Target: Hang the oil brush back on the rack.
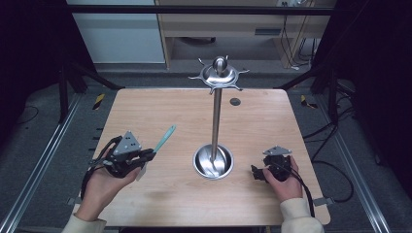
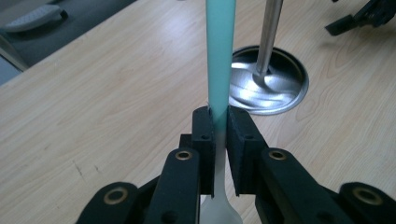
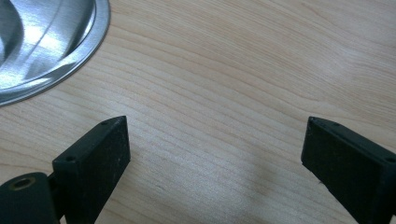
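A utensil with a teal handle (image 1: 165, 138) and a pale white lower end is clamped in my left gripper (image 1: 148, 156), its handle rising up and to the right over the wooden table (image 1: 160, 199). In the left gripper view the jaws are shut on the teal handle (image 2: 218, 60) at the left gripper (image 2: 220, 130), and the white spoon-like end widens below them. A steel hanging stand (image 1: 216, 116) rises from a round base (image 1: 213, 162) at mid-table, topped by a hooked crown (image 1: 219, 74). My right gripper (image 1: 256, 174) rests open near the table's right front, right of the steel base (image 3: 46, 42).
The stand's pole and base (image 2: 271, 79) lie ahead and to the right of the held utensil. A small dark disc (image 1: 235, 101) sits in the tabletop behind the stand. Black frame bars and cables surround the table; a wooden cabinet (image 1: 218, 24) stands beyond it.
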{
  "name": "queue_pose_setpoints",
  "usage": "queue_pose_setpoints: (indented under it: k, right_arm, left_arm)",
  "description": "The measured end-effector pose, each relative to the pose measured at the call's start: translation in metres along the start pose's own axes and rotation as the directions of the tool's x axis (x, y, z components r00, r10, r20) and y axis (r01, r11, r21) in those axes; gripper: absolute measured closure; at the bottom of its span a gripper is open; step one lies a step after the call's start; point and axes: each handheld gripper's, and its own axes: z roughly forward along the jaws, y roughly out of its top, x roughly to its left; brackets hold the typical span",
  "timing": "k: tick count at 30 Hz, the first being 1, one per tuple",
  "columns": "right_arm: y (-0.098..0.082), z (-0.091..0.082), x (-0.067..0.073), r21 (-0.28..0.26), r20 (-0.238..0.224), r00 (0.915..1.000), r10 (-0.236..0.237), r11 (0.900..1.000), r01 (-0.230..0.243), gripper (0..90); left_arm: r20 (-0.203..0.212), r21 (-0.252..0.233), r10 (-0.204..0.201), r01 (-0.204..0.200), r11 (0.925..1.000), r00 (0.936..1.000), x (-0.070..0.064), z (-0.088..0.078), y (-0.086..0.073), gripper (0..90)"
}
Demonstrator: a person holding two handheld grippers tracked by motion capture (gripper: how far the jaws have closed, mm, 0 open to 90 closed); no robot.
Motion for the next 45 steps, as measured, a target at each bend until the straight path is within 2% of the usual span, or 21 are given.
queue_pose_setpoints:
  k: [1, 3, 4, 9, 22, 32, 34, 35, 36, 40, 42, 45]
  right_arm:
    - [0.000, 0.000, 0.000, -0.001, 0.001, 1.0000, 0.000, 1.000, 0.000, 8.6]
    - [0.000, 0.000, 0.000, 0.000, 0.000, 1.0000, 0.001, 1.000, -0.001, 8.6]
    - [0.000, 0.000, 0.000, -0.001, 0.000, 1.0000, 0.001, 1.000, -0.001, 8.6]
    - [0.000, -0.001, 0.000, -0.004, -0.001, 1.0000, 0.002, 1.000, -0.002, 8.6]
    - [0.000, -0.002, -0.001, -0.014, 0.004, 1.0000, 0.003, 1.000, -0.003, 8.5]
    - [0.000, -0.002, -0.001, -0.015, 0.004, 1.0000, 0.003, 1.000, -0.003, 8.5]
    - [0.000, -0.002, -0.001, -0.015, 0.001, 0.9999, 0.011, 1.000, -0.011, 8.5]
    - [0.000, -0.002, -0.001, -0.015, 0.001, 0.9999, 0.011, 1.000, -0.011, 8.5]
    - [0.000, -0.002, -0.001, -0.015, 0.001, 0.9999, 0.011, 1.000, -0.011, 8.5]
    - [0.000, -0.002, -0.001, -0.016, 0.002, 0.9999, 0.010, 1.000, -0.010, 8.5]
    - [0.000, -0.003, -0.001, -0.016, 0.003, 1.0000, 0.009, 1.000, -0.009, 8.5]
    - [0.000, -0.003, -0.001, -0.016, 0.003, 1.0000, 0.009, 1.000, -0.009, 8.5]
  left_arm:
    - [-0.006, -0.019, 0.001, -0.001, 0.9998, 1.0000, -0.002, -0.003, 0.002, 81.8]
    - [-0.009, -0.027, 0.004, -0.004, 0.9996, 1.0000, -0.002, -0.005, 0.004, 81.8]
    - [-0.014, -0.053, -0.006, 0.005, 0.9986, 0.9999, -0.004, -0.008, 0.006, 81.8]
    - [-0.022, -0.093, -0.010, 0.008, 0.9956, 0.9997, -0.005, -0.014, 0.010, 81.8]
    - [-0.024, -0.137, -0.018, 0.015, 0.9905, 0.9995, -0.005, -0.021, 0.017, 81.8]
    - [-0.036, -0.170, -0.004, -0.002, 0.9855, 0.9994, -0.008, -0.029, 0.030, 81.8]
    - [-0.044, -0.181, 0.005, -0.013, 0.9833, 0.9990, -0.008, -0.031, 0.034, 81.8]
    - [-0.038, -0.184, -0.005, -0.002, 0.9829, 0.9993, -0.009, -0.031, 0.035, 81.8]
    - [-0.045, -0.188, 0.006, -0.014, 0.9820, 0.9990, -0.009, -0.032, 0.037, 81.8]
    - [-0.039, -0.200, 0.000, -0.008, 0.9798, 0.9992, -0.011, -0.033, 0.042, 81.8]
    - [-0.053, -0.222, 0.009, -0.020, 0.9749, 0.9986, -0.010, -0.035, 0.046, 81.8]
    - [-0.051, -0.245, -0.008, -0.005, 0.9694, 0.9987, -0.011, -0.039, 0.052, 81.8]
